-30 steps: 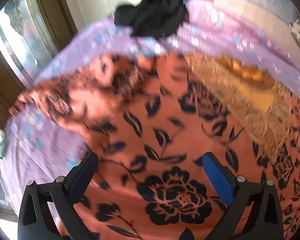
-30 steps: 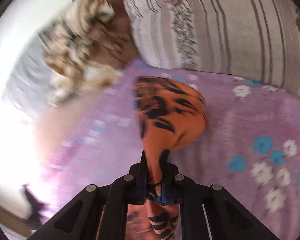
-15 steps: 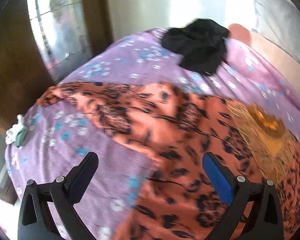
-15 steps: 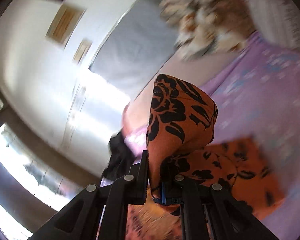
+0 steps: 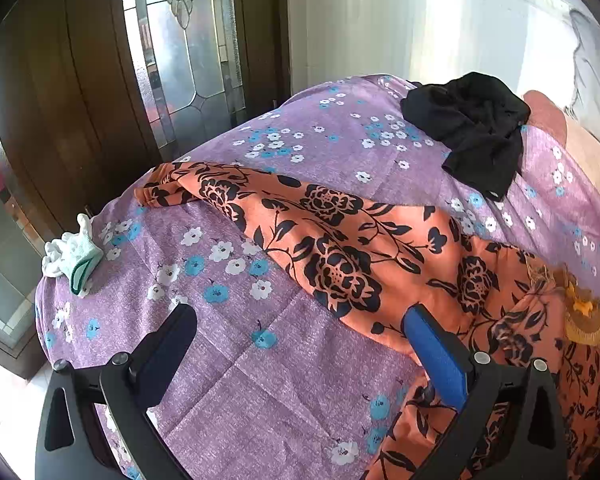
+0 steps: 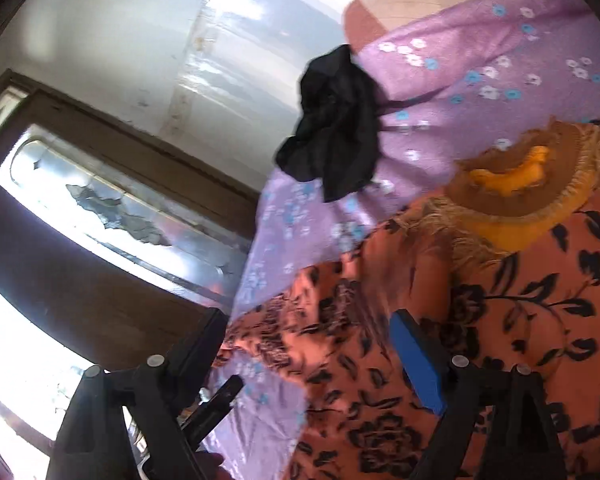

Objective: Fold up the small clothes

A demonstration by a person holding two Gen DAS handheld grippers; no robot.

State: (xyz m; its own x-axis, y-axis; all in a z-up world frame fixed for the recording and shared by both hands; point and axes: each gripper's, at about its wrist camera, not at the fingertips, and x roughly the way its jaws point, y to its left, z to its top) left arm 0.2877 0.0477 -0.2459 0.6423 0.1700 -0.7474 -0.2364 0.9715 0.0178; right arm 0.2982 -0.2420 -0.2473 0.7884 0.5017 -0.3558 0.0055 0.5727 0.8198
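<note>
Bed [image 5: 228, 364]: covered by a purple sheet printed with white and blue flowers; it carries all the clothes
Orange garment [image 5: 340, 248]: orange cloth with black flowers, lying loose across the middle of the bed; one narrow end reaches toward the bed's left edge near the door, and the bulk is bunched at the near right side
Yellow trim [image 6: 512, 176]: a gold-brown fringed neckline with a yellow patch, part of the orange garment, at its right side
Black garment [image 5: 472, 128]: crumpled in a heap near the far edge of the bed, apart from the orange garment
White cloth [image 5: 74, 254]: a small white and pale green piece at the left edge of the bed, well apart from the rest
Left gripper [image 5: 300, 332]: jaws spread wide above the sheet and the near edge of the orange garment, nothing between them; the blue pad [image 5: 432, 356] sits over the orange cloth
Right gripper [image 6: 304, 344]: jaws have just been opening and now stand wide apart; the orange garment lies beyond them, no longer pinched, with neither pad pressing on it
Door [image 5: 80, 92]: dark wood with leaded glass panels, beyond the left edge of the bed
</note>
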